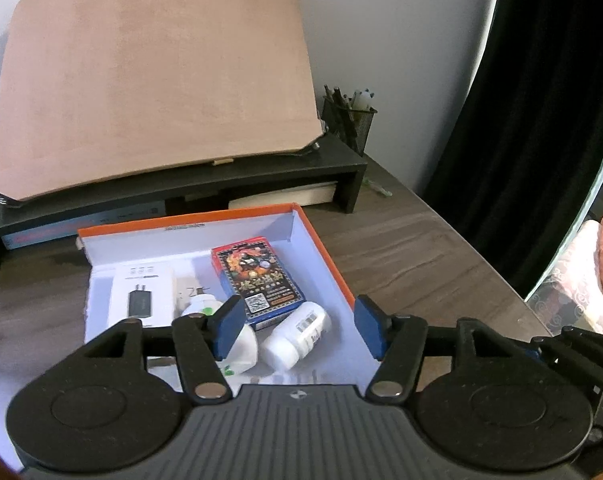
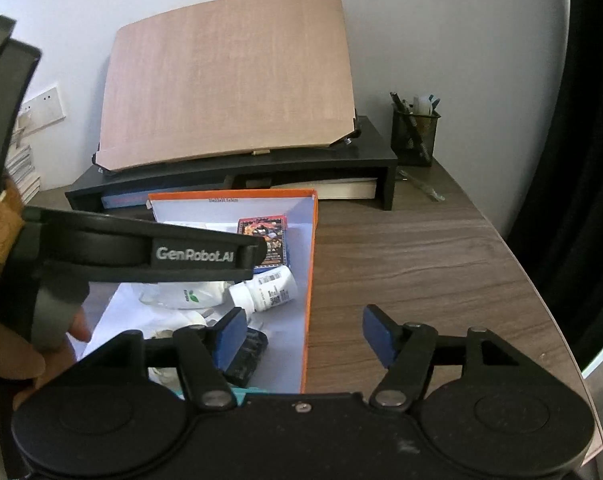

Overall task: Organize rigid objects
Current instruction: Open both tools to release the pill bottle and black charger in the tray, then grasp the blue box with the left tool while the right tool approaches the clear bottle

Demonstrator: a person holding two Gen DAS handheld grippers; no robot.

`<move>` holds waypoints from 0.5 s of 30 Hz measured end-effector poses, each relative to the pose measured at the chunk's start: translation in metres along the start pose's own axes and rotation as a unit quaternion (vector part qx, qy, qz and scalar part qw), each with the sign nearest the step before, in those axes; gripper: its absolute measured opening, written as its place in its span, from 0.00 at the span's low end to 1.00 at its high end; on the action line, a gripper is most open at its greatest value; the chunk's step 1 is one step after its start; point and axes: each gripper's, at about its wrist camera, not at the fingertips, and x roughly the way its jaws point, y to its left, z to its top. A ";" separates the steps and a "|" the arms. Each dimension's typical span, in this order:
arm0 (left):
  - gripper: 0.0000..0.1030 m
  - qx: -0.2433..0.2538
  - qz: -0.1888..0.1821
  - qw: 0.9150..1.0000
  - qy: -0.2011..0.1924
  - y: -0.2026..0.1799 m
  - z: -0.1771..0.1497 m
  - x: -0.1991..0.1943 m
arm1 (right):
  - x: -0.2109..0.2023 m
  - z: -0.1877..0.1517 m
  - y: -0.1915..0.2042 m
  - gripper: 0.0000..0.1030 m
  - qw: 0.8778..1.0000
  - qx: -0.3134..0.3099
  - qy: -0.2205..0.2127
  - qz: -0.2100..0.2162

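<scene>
An orange-rimmed box lid (image 1: pixel 325 248) with a white inside lies on the desk; it also shows in the right wrist view (image 2: pixel 310 264). In it lie a card deck box (image 1: pixel 257 276), a white pill bottle (image 1: pixel 297 334), a white charger box (image 1: pixel 143 294) and a white jar with a green logo (image 1: pixel 243 348). My left gripper (image 1: pixel 297 330) is open and empty, just above the bottle. My right gripper (image 2: pixel 305 338) is open and empty over the lid's right wall. A black ridged object (image 2: pixel 247 350) lies by its left finger. The left gripper's body (image 2: pixel 141 254) crosses the right wrist view.
A black monitor riser (image 1: pixel 221 182) carries a tilted wooden board (image 1: pixel 157 84) at the back, with books under it. A mesh pen holder (image 1: pixel 351 122) stands at its right. Bare wood desk (image 2: pixel 401 260) lies right of the lid. A dark curtain hangs on the right.
</scene>
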 end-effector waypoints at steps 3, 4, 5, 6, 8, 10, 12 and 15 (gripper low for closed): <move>0.63 -0.009 0.003 1.000 -0.006 0.011 -0.001 -0.012 | -0.004 0.000 0.013 0.76 1.000 0.000 -0.002 -0.003; 0.64 -0.012 0.004 1.000 -0.007 0.017 -0.002 -0.016 | -0.005 0.000 0.020 0.76 1.000 -0.001 -0.003 -0.004; 0.65 -0.015 0.006 1.000 -0.007 0.022 -0.002 -0.019 | -0.007 0.000 0.025 0.77 1.000 -0.001 -0.004 -0.004; 0.65 -0.018 0.008 1.000 -0.008 0.028 -0.003 -0.023 | -0.008 0.001 0.032 0.77 1.000 -0.001 -0.005 -0.004; 0.67 -0.025 0.014 1.000 -0.010 0.041 -0.004 -0.033 | -0.009 0.003 0.048 0.79 1.000 -0.004 -0.006 0.001; 0.70 -0.031 0.022 0.999 -0.016 0.057 -0.006 -0.043 | -0.008 0.007 0.066 0.80 1.000 -0.010 -0.009 0.009; 0.72 -0.040 0.031 0.999 -0.020 0.076 -0.009 -0.054 | -0.005 0.009 0.086 0.81 1.000 -0.017 -0.009 0.020; 0.74 -0.057 0.049 0.997 -0.024 0.106 -0.015 -0.067 | 0.001 0.011 0.120 0.81 0.999 -0.036 -0.006 0.037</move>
